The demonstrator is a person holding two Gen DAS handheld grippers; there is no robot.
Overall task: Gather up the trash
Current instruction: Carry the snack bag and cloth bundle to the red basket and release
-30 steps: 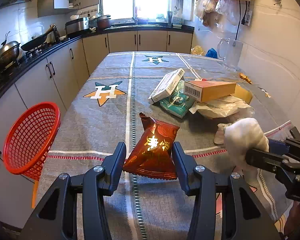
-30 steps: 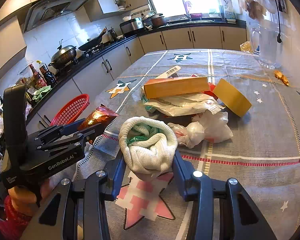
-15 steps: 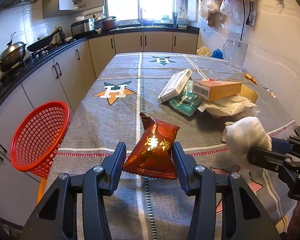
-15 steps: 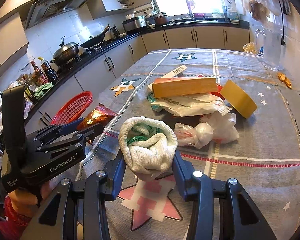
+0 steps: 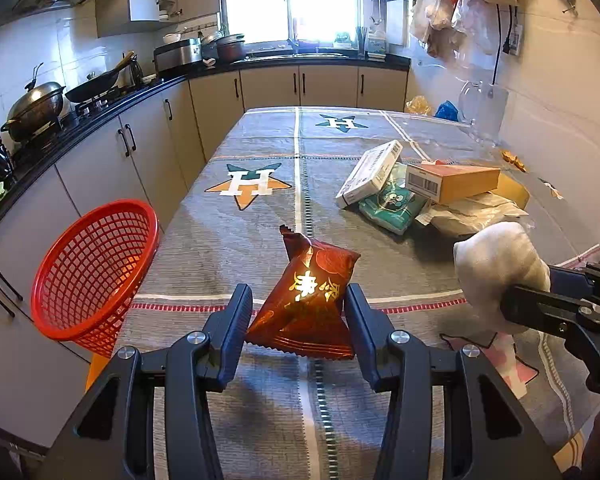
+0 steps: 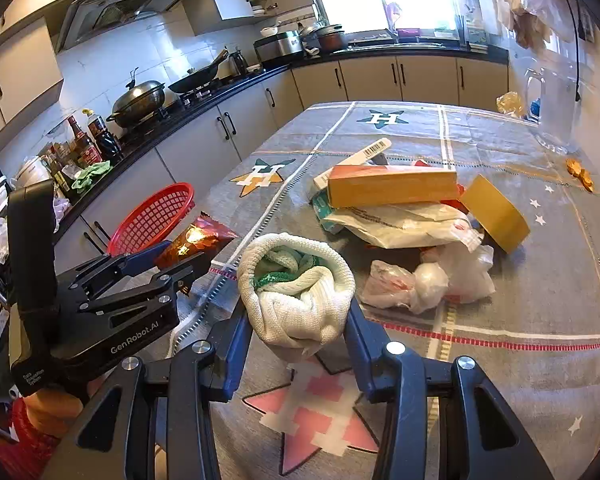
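My left gripper (image 5: 298, 312) is shut on a red snack packet (image 5: 308, 300) and holds it above the near part of the table. My right gripper (image 6: 296, 320) is shut on a white cloth bundle (image 6: 296, 296) with green inside, also lifted off the table. The bundle shows at the right of the left wrist view (image 5: 500, 272). The left gripper with the packet (image 6: 196, 240) shows at the left of the right wrist view. A red mesh basket (image 5: 92, 264) hangs off the table's left edge, left of the left gripper.
A pile of trash lies mid-table: an orange box (image 6: 392, 188), a white box (image 5: 370, 178), a teal pouch (image 5: 392, 206), plastic bags (image 6: 428, 280) and a yellow tape roll (image 6: 496, 212). A clear jug (image 6: 556, 108) stands far right. Kitchen counters run along the left.
Both grippers have drawn back slightly from the pile and shifted left with their loads; the red basket now appears closer to the left gripper.
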